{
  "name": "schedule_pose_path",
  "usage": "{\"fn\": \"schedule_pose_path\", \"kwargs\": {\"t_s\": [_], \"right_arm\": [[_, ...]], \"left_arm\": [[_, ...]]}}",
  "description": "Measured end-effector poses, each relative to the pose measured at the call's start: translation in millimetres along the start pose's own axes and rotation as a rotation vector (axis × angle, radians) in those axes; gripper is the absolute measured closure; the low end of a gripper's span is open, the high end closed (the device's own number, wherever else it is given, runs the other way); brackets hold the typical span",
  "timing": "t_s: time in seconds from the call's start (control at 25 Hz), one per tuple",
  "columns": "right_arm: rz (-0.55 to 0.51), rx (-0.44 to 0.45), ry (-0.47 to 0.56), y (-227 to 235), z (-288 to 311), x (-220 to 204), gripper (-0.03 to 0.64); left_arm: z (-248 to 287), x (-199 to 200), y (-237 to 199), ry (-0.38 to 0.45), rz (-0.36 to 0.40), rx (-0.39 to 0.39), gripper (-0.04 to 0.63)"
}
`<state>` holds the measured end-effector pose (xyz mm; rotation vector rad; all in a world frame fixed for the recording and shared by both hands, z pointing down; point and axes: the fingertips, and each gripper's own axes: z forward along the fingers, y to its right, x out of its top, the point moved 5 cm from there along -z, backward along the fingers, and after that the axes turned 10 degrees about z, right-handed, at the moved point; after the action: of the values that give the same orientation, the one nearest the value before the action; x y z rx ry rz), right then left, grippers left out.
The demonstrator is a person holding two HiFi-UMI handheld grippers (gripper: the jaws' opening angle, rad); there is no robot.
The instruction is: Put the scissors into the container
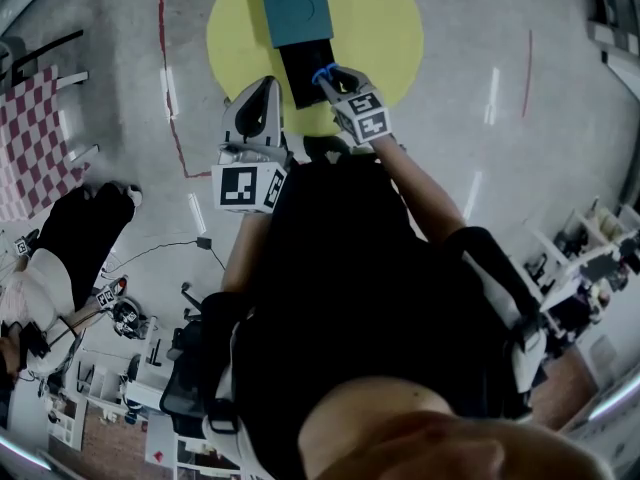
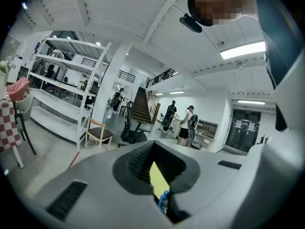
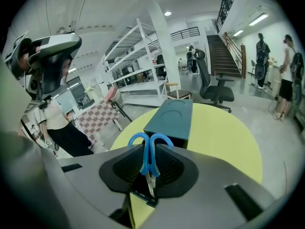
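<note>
Right gripper [image 3: 150, 149] [image 1: 331, 82] had its jaws closed on the scissors [image 3: 146, 162] [image 1: 322, 72]; clamped at the shank, blue loop handles sticking out past the fingertips, metal blades pointing back toward the camera; scissors held upright in the right gripper view.

Scissors were in the air over the near end of the teal container [image 3: 171, 118] [image 1: 295, 3]; not inside it; contact with the container could not be told. Container lay on the round yellow table [image 3: 224, 132] [image 1: 390, 28], long side running away from the person, round recess in its top face, near end dark.

Left gripper [image 2: 153, 144] [image 1: 267, 85] had its tips together with nothing between them; through the hollow behind the tips a slice of yellow table and a bit of blue scissor handle showed. In the head view the left gripper sat just left of the right one, at the table's near edge, apart from the container.

Person in black top filled the lower half of the head view, both forearms reaching forward. Off to the left was a red-and-white checkered cloth [image 1: 35, 118] [image 3: 95, 116]; white shelving [image 3: 138, 61] behind it; black office chair [image 3: 217, 87] near a staircase [image 3: 224, 54]; two bystanders [image 3: 288, 73] at the far right.
</note>
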<state>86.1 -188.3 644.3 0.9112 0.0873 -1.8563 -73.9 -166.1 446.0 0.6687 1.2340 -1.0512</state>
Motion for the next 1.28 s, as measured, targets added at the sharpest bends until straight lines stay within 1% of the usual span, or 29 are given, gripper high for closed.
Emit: {"fn": "schedule_pose_path", "kwargs": {"t_s": [0.12,0.32,0.68,1.28], "right_arm": [[0.02,-0.004,-0.023,-5.0,4.8,2.7,0.537],[0.023,-0.021,-0.054,-5.6,18.0,3.7,0.537],[0.015,-0.054,-0.121,-5.1,36.4,1.8,0.537],[-0.011,-0.102,-0.198,-7.4,78.5,1.8,0.537]], "left_arm": [[3.3,1.8,-3.4,0.002,-0.006,-0.008,0.598],[7.0,3.0,-10.2,-0.005,0.003,-0.016,0.598],[7.7,5.5,-22.0,-0.009,0.009,-0.01,0.598],[6.4,3.0,-43.0,-0.016,-0.011,0.002,0.598]]}}
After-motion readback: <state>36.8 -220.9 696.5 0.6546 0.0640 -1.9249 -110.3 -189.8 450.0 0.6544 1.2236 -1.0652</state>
